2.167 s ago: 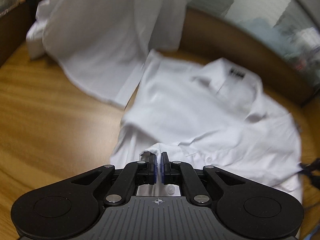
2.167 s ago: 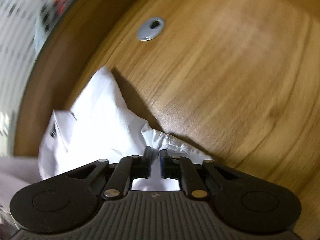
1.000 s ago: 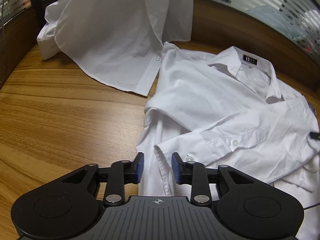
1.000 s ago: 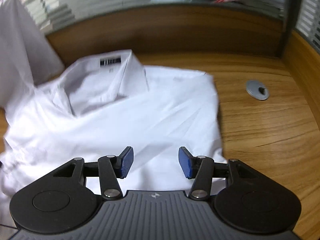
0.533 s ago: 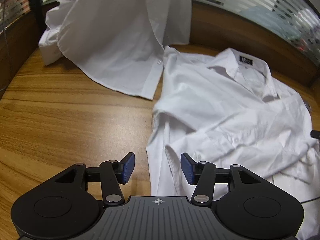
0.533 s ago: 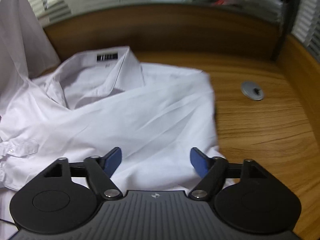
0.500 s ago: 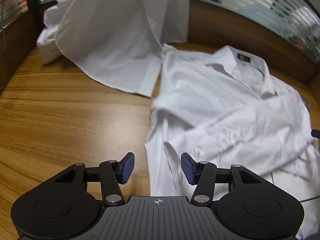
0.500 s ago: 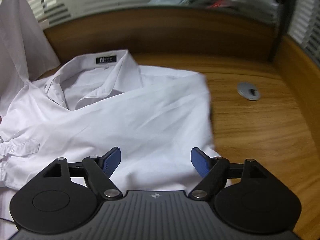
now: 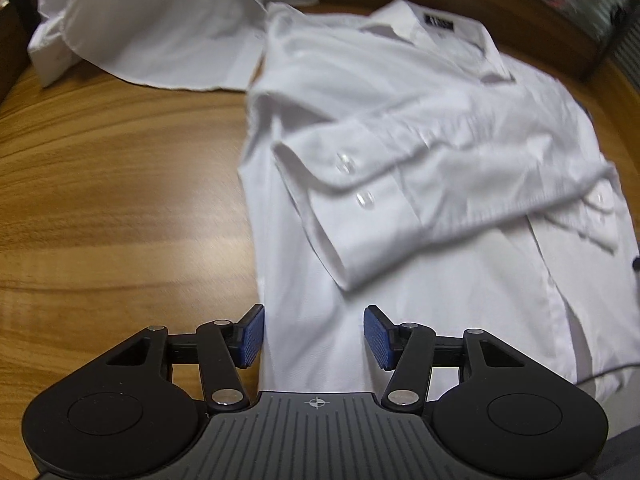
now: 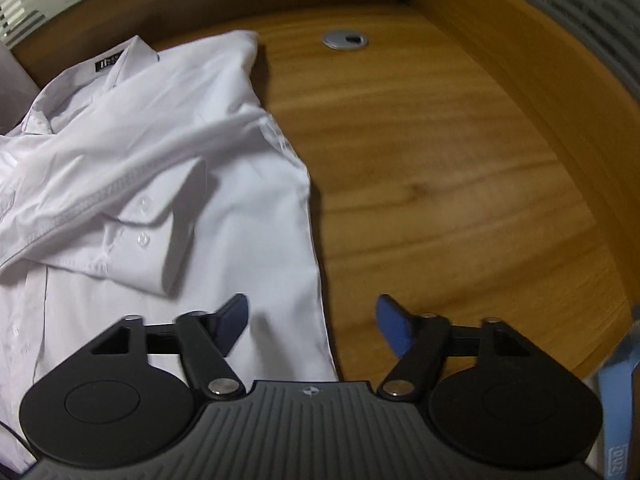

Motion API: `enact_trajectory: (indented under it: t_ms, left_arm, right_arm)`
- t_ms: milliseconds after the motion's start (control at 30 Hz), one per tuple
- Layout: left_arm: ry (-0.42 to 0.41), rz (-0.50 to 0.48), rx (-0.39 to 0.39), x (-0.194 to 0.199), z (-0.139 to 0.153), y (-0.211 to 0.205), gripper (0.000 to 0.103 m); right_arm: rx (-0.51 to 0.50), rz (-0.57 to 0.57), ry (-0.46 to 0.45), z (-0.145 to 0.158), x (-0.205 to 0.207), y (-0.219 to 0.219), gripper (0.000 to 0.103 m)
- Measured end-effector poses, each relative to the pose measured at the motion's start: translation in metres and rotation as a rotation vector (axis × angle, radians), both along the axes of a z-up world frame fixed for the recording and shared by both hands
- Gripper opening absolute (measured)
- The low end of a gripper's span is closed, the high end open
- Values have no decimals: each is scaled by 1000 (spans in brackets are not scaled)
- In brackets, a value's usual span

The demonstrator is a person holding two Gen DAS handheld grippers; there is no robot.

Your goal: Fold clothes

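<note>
Both grippers' fingers (image 9: 250, 336) wide, empty, over shirt (image 9: 400, 152)

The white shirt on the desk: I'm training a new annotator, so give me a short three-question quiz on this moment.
1. True or false: the left gripper is shut on the white shirt.
2. In the right wrist view, what lies nearest the cable grommet? A) a sleeve cuff B) the shirt's far corner C) the collar label
3. Fill in: the folded sleeve cuff in the left wrist view shows ___ buttons.

Key: 1. False; both it and the right gripper are open, with nothing between the fingers. 2. B. 3. Two.
</note>
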State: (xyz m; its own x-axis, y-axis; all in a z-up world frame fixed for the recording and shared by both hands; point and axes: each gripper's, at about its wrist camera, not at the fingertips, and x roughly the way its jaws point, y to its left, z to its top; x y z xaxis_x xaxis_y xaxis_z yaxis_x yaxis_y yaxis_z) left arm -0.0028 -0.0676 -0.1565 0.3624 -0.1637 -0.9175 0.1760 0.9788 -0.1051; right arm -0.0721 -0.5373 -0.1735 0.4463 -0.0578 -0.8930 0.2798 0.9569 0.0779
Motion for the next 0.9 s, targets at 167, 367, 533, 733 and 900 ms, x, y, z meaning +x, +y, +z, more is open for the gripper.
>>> enact_trajectory:
  t_ms: [167,367,533,733,900]
  left_arm:
    - [6,-23,22,-7,-3,-11,55]
    - [32,-47,-21,-6,-2,-34,48]
    - [31,-123,-50,-7,-3,-75,52]
    - [20,-281,-14,-20,-4,-99,59]
    - [18,-328,-6,-23,8,-53,57]
  right_arm:
    - [-14,27,9,-5,4,8,1]
    - [-43,30,8,-3,13,-7,1]
    - [-105,34,1,-3,30,-33,1]
    - [-133,-15,-46,5,43,-74,9]
    - [-176,18,-153,37,26,-72,38]
